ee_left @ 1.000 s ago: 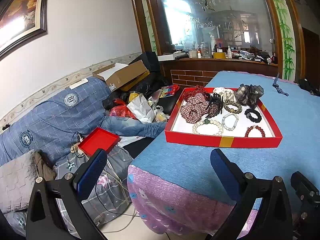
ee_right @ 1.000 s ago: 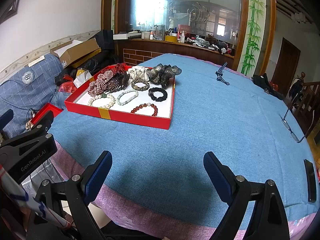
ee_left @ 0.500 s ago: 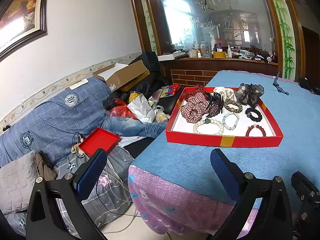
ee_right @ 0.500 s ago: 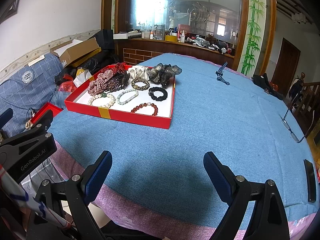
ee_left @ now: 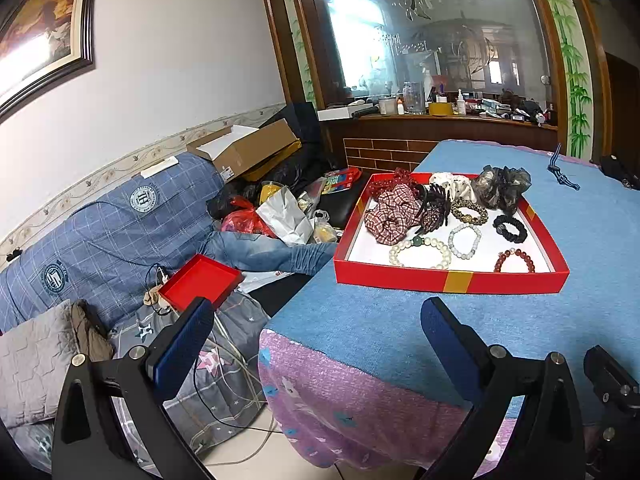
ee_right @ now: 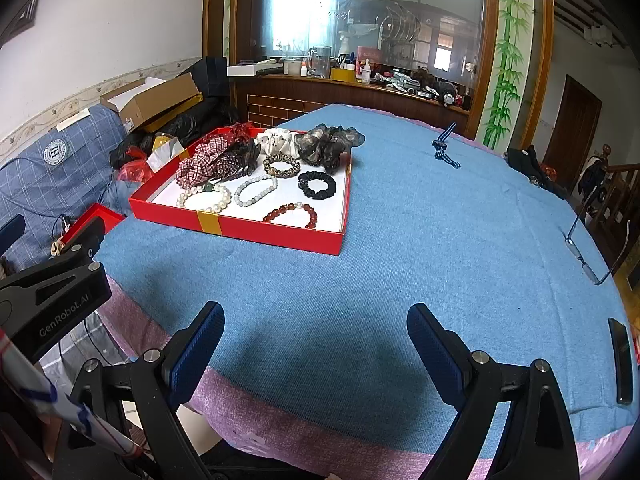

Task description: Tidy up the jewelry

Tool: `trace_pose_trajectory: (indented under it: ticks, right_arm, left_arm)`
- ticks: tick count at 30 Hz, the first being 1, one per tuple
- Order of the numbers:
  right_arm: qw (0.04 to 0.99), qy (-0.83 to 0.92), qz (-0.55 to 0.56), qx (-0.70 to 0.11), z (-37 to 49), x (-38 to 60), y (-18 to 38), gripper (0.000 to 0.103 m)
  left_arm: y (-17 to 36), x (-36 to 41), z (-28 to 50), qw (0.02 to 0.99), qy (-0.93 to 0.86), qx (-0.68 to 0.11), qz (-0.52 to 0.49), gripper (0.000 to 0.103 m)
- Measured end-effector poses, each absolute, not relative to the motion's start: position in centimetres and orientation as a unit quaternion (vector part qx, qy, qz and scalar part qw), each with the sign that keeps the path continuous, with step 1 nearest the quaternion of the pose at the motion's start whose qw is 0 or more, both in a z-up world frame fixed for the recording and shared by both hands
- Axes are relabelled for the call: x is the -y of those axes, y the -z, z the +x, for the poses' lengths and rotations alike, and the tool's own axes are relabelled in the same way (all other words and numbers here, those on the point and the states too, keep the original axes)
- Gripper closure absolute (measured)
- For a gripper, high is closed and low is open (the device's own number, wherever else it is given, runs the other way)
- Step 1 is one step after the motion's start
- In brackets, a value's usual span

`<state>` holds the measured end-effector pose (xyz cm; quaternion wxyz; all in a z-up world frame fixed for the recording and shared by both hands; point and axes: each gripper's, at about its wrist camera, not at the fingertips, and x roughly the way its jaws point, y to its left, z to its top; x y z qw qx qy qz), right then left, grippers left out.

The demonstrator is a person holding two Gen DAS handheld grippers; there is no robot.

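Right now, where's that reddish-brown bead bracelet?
In the right wrist view, the reddish-brown bead bracelet lies in the red tray's near right corner, just in front of the black scrunchie.

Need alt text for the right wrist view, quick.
The open right claw hovers empty over a blue tablecloth. Ahead to the left, a red tray holds bead bracelets and scrunchies; eyeglasses lie far right.
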<state>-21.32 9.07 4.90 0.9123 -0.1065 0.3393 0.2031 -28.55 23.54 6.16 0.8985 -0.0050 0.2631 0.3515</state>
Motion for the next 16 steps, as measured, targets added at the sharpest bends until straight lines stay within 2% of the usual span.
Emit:
trace_pose_trajectory:
  ticks: [11, 16]
  right_arm:
    - [0.912, -0.202, -0.104, -0.342, -21.2, -8.9, -4.8, 0.008]
    - [0.919, -0.180, -0.080, -0.342, -19.6, -6.3, -5.6, 0.008]
  left_arm:
    - [-6.0, -23.6, -28.6, 0.897, -0.354, -0.264, -0.004, 0.000]
    - [-6.9, -20.8, -27.5, 0.912, -0.326, -0.247, 0.037, 0.000]
